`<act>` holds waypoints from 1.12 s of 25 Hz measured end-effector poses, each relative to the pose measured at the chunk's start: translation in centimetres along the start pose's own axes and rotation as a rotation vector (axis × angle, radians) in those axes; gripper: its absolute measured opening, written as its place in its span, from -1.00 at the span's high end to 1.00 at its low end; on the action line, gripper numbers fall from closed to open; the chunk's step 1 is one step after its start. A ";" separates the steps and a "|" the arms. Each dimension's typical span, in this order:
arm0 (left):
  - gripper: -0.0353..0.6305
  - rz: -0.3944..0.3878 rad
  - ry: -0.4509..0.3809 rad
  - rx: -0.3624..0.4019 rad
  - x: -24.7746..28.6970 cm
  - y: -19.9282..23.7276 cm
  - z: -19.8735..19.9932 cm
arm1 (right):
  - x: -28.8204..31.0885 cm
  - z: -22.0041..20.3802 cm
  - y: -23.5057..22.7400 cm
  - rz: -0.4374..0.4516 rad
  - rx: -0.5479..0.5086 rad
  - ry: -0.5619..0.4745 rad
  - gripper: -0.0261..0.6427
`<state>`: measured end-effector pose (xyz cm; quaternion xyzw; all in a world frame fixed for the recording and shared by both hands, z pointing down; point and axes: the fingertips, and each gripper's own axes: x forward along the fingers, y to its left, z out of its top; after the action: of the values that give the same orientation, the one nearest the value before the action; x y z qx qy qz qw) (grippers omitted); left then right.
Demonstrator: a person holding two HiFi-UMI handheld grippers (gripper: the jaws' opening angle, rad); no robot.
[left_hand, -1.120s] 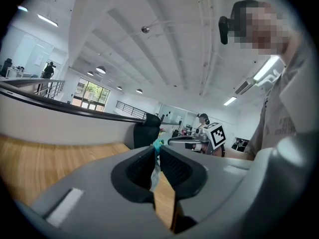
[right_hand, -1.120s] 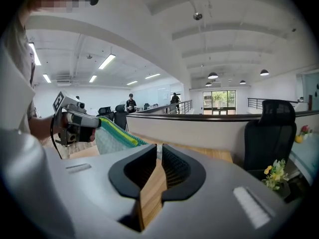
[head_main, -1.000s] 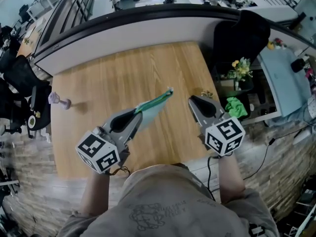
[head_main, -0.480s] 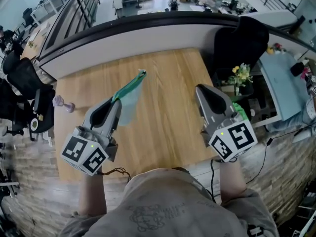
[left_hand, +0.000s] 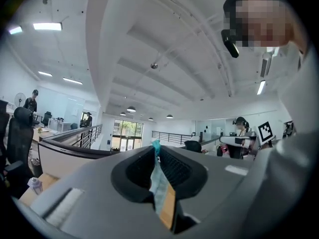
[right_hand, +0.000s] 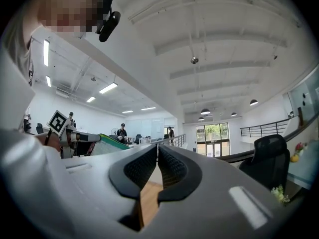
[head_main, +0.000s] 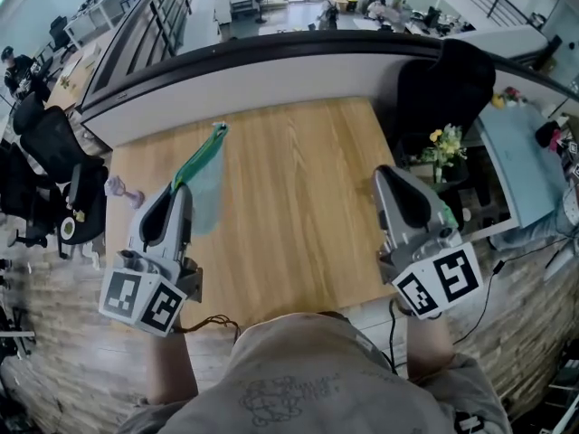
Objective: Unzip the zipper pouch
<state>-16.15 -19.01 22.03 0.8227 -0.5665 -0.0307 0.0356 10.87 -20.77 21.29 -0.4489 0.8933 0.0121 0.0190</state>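
My left gripper (head_main: 176, 190) is shut on the near end of a pale blue zipper pouch (head_main: 204, 175) with a green zipper edge, held up over the left part of the wooden table (head_main: 289, 206). In the left gripper view the pouch (left_hand: 158, 183) is pinched between the dark pads, its green tip sticking up past them. My right gripper (head_main: 387, 172) is shut with nothing between its jaws, raised over the table's right edge. From the right gripper view (right_hand: 157, 148) the pouch (right_hand: 112, 142) shows far off at the left.
A small lilac object (head_main: 121, 189) lies near the table's left edge. Beyond the table runs a curved white and black counter (head_main: 271, 61). A black chair (head_main: 443, 80), a flower pot (head_main: 441, 143) and shelves stand at the right. More chairs are at the left.
The left gripper has carried the pouch leftward and up, so it now points away over the table's left part. The right gripper has drifted right and nearer to me.
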 end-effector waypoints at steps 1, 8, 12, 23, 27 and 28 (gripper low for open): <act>0.79 0.006 0.007 -0.004 -0.3 0.1 -0.4 | -0.1 -0.5 0.2 0.004 -0.002 0.016 0.87; 0.79 0.031 0.081 -0.045 -2.6 0.4 -4.0 | 0.1 -5.4 2.2 0.049 0.024 0.142 0.87; 0.79 0.041 0.134 -0.047 -3.6 0.4 -6.4 | 0.2 -8.2 3.6 0.073 0.038 0.213 0.87; 0.79 0.026 0.140 -0.042 -4.5 0.5 -6.7 | 0.5 -8.6 4.5 0.072 0.045 0.218 0.87; 0.79 0.021 0.139 -0.042 -4.6 0.7 -6.5 | 0.8 -8.5 4.9 0.073 0.044 0.216 0.87; 0.79 0.018 0.138 -0.041 -4.7 0.7 -6.5 | 0.8 -8.5 5.0 0.073 0.045 0.214 0.87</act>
<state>-17.90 -14.77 28.64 0.8167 -0.5695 0.0151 0.0917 6.15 -18.79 29.78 -0.4142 0.9060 -0.0551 -0.0670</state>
